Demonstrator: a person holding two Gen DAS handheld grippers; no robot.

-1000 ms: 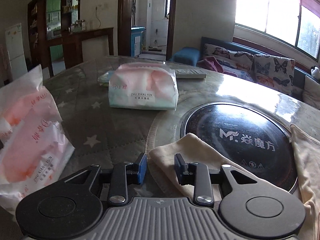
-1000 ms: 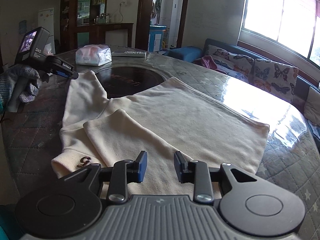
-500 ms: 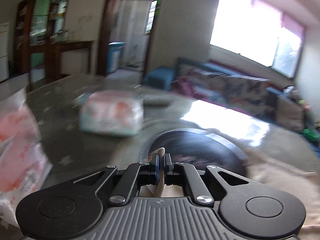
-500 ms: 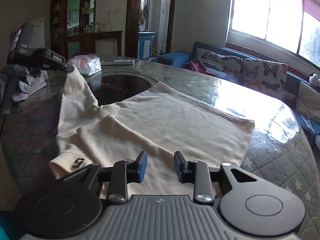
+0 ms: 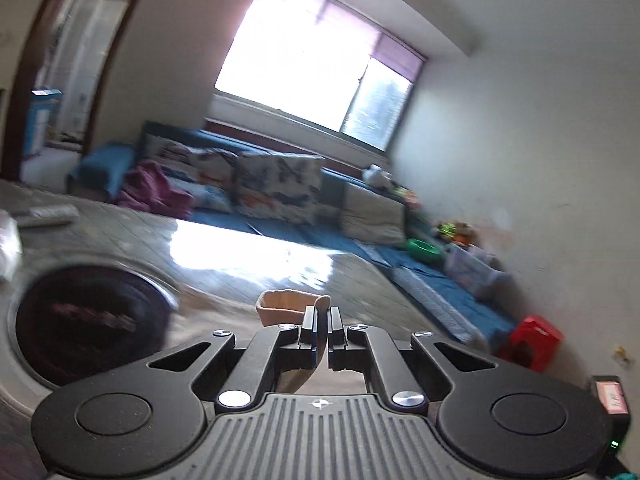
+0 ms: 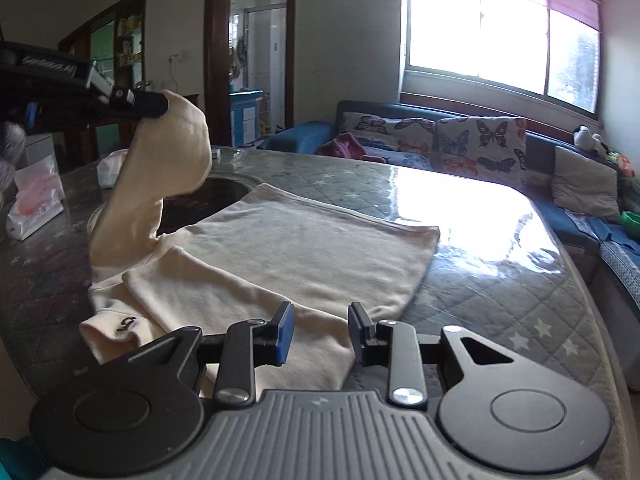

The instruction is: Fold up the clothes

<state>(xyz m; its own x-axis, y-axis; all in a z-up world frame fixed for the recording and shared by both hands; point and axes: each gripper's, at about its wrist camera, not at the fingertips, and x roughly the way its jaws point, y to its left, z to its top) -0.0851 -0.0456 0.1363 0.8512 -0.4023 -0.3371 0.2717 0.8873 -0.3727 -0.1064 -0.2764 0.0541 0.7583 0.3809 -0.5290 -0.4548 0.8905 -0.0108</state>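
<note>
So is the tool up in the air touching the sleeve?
Touching. In the right wrist view the left tool is shut on the cream sleeve, which hangs from it above the table. The left wrist view shows the cuff pinched too.

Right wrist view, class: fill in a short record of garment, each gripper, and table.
garment: cream long-sleeved knit top, body flat, one sleeve lifted
left gripper: jaws shut on sleeve cuff, held above table
right gripper: jaws open over near folded sleeve, gripping nothing
table: round, grey quilted star-print cover under glossy sheet
</note>
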